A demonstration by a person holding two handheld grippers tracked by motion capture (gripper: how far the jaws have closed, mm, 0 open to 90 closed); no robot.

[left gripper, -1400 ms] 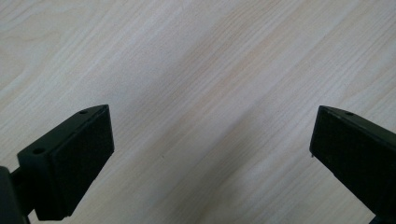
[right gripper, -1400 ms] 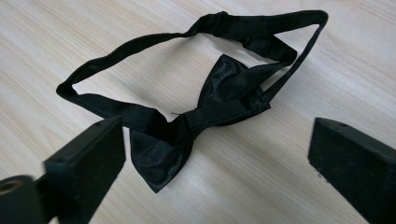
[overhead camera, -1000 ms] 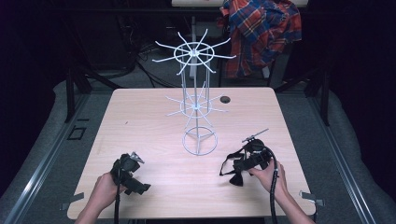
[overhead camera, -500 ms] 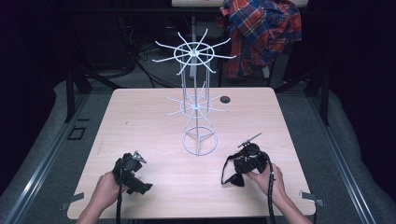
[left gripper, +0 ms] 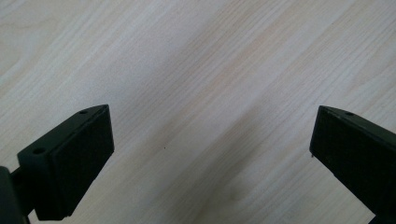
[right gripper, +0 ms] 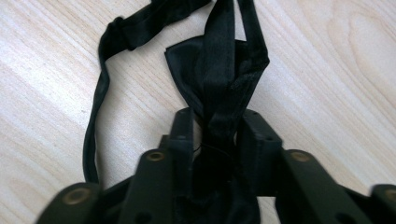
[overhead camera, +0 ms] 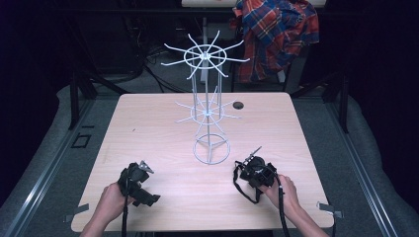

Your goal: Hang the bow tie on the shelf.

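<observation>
A black bow tie (right gripper: 215, 70) with a thin black strap (right gripper: 95, 126) lies on the light wooden table (overhead camera: 158, 128). My right gripper (right gripper: 218, 135) is shut on the tie's knot; its jaws have just been closing with the fabric between them. From above, the right gripper (overhead camera: 249, 173) sits low at the table's front right, and the bow tie's strap (overhead camera: 245, 190) loops out beside it. My left gripper (left gripper: 212, 135) is wide open over bare wood with nothing between its jaws. It rests in a hand at the front left (overhead camera: 138, 185).
A white wire rack (overhead camera: 207, 113) with two tiers of radiating hooks stands mid-table on a ring base (overhead camera: 211, 149). A small dark round thing (overhead camera: 238, 104) lies behind it. A plaid shirt (overhead camera: 276, 34) hangs beyond the far edge.
The right gripper has shifted slightly left and lower toward the table, and its jaws have come together on the bow tie. The left hand has kept still.
</observation>
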